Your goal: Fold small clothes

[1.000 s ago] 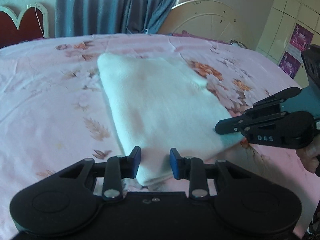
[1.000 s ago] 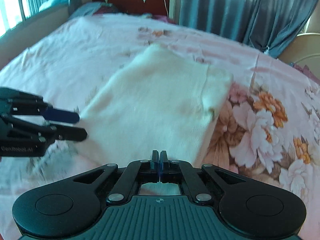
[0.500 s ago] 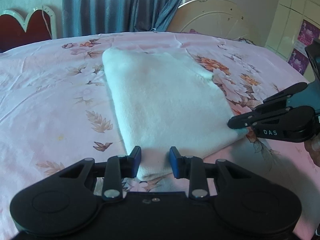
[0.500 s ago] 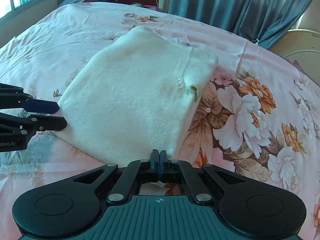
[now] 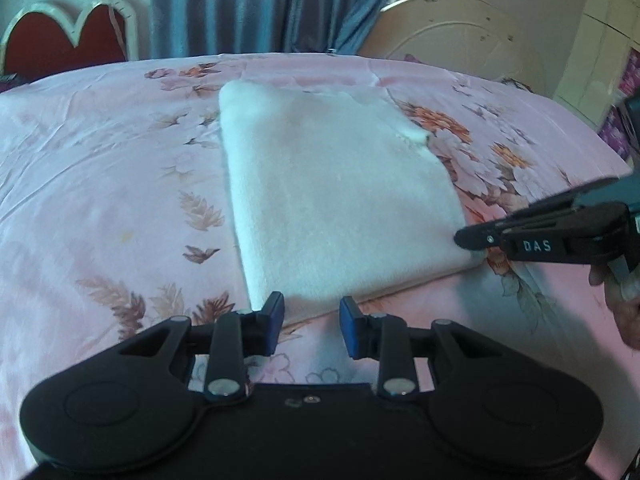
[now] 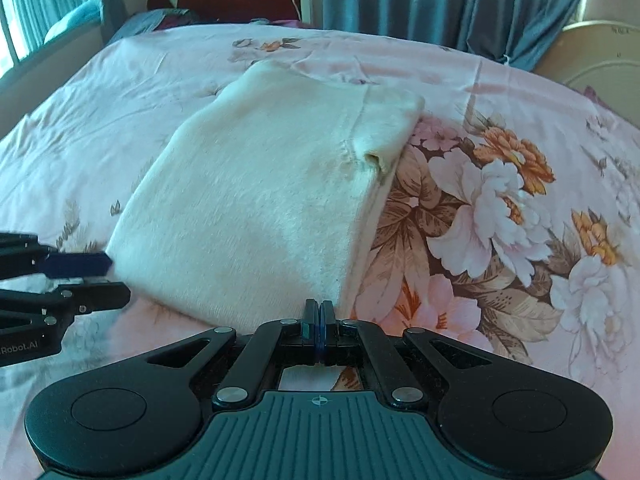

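A folded cream fleece garment (image 5: pixel 336 200) lies flat on the pink flowered bed sheet (image 5: pixel 100 184); it also shows in the right wrist view (image 6: pixel 256 200). My left gripper (image 5: pixel 311 316) is open and empty, its blue-padded fingers just short of the garment's near left corner; it also shows in the right wrist view (image 6: pixel 102 278). My right gripper (image 6: pixel 319 312) is shut with nothing between its fingers, at the garment's near right corner. In the left wrist view it (image 5: pixel 464 237) touches or nearly touches that corner.
The bed sheet (image 6: pixel 500 208) spreads wide around the garment. A red and white headboard (image 5: pixel 60 36) and blue curtains (image 5: pixel 260 4) stand behind the bed. A round cream board (image 5: pixel 460 36) leans at the back right. A tiled wall (image 5: pixel 600 32) is at the right.
Both grippers have drawn back a little from the garment's near edge. The garment lies still and folded. The left jaws stay open, the right stay shut.
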A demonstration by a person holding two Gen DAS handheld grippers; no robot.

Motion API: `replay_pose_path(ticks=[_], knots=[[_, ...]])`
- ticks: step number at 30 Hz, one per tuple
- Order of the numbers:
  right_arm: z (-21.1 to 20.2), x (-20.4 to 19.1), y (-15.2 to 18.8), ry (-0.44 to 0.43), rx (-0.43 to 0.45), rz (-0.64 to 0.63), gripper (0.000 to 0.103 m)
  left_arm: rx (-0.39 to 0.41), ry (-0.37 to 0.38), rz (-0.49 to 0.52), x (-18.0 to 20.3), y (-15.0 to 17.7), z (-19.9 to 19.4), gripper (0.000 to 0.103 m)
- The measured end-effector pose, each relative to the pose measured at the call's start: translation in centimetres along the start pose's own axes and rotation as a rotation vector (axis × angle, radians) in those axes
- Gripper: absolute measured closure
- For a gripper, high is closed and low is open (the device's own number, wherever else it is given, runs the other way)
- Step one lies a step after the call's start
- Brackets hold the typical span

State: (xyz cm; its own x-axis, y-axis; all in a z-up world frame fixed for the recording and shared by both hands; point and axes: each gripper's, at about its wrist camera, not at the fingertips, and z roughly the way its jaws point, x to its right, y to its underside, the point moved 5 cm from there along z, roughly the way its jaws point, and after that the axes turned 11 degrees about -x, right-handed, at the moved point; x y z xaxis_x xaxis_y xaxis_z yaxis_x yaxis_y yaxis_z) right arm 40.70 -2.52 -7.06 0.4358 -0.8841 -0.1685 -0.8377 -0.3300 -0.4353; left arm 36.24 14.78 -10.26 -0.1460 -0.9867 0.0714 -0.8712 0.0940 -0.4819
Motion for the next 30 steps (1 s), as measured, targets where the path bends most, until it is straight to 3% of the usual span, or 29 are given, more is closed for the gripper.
replay_pose_path(ticks=[11,13,14,15,16,17,24,30], knots=[[-11.0,0.4,6.5,-0.054,0.162,0.119,0.103,0.123,-0.022,-0.082,3.0,3.3,-8.4,0.063],[-12.4,0.6,7.4,-0.049,0.188,0.139,0.103,0.153,-0.063,-0.078,3.9,3.8,-9.5,0.036],[-13.2,0.7,7.9,-0.046,0.203,0.155,0.097,0.184,-0.101,-0.085,4.3,4.1,-10.1,0.006],[-13.7,0.8,8.4,-0.028,0.219,0.177,0.079,0.226,-0.142,-0.091,4.7,4.4,-10.8,0.001],[-14.5,1.0,8.9,0.001,0.245,0.194,0.011,0.252,-0.16,-0.084,5.2,4.7,-11.5,0.001],[-15.7,0.9,9.8,0.039,0.327,0.198,0.001,0.254,-0.162,-0.081,5.7,5.0,-12.1,0.0],[-19.9,-0.8,14.2,0.086,0.362,0.201,0.0,0.269,-0.148,-0.09,9.3,8.2,-17.2,0.0],[-23.9,-2.9,18.4,0.058,0.37,0.201,0.0,0.295,-0.136,-0.077,11.6,10.3,-20.6,0.0]])
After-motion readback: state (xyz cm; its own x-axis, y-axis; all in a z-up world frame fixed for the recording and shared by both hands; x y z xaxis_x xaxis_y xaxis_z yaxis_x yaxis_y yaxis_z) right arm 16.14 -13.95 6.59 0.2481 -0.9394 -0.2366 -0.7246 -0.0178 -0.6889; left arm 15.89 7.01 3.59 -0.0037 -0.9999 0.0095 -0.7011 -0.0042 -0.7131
